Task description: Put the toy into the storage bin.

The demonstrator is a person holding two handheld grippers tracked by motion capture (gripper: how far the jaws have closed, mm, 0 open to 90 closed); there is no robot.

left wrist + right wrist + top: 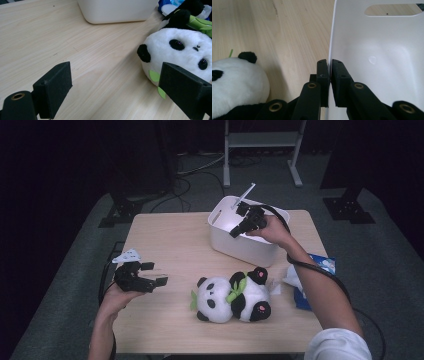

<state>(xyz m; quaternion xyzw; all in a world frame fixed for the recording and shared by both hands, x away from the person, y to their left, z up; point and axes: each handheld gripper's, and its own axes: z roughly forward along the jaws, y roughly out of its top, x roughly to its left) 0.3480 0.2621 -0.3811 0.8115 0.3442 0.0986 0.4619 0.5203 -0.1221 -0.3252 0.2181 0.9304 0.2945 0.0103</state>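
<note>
Pinching the near wall of the white plastic bin (377, 57), the right gripper (329, 65) had its two black jaws pressed together on the thin rim, one pad outside the wall and one inside, with the bin's cut-out handle slot showing farther up the far wall. From the high view the right gripper (243, 224) sat over the bin (240, 245) at the far right part of the wooden table (170, 245), the person's right hand (272, 230) wrapped round it and the forearm reaching in from the lower right, a black cable looping along the arm.

The left gripper (152, 274) hung low over the table's left side, held in the left hand (116, 297), well apart from the bin. Its jaws stood spread wide with nothing between them; in the left gripper view the left gripper (115, 85) framed bare table (75, 37), and the right-hand pad overlapped the edge of the plush panda (180, 52) in the picture, though I could not tell whether it touched.

The plush panda (232, 297) lay on its side near the front middle of the table, just in front of the bin, with green leaves at its neck. A blue packet (320, 270) with white tissue lay at the table's right edge.
</note>
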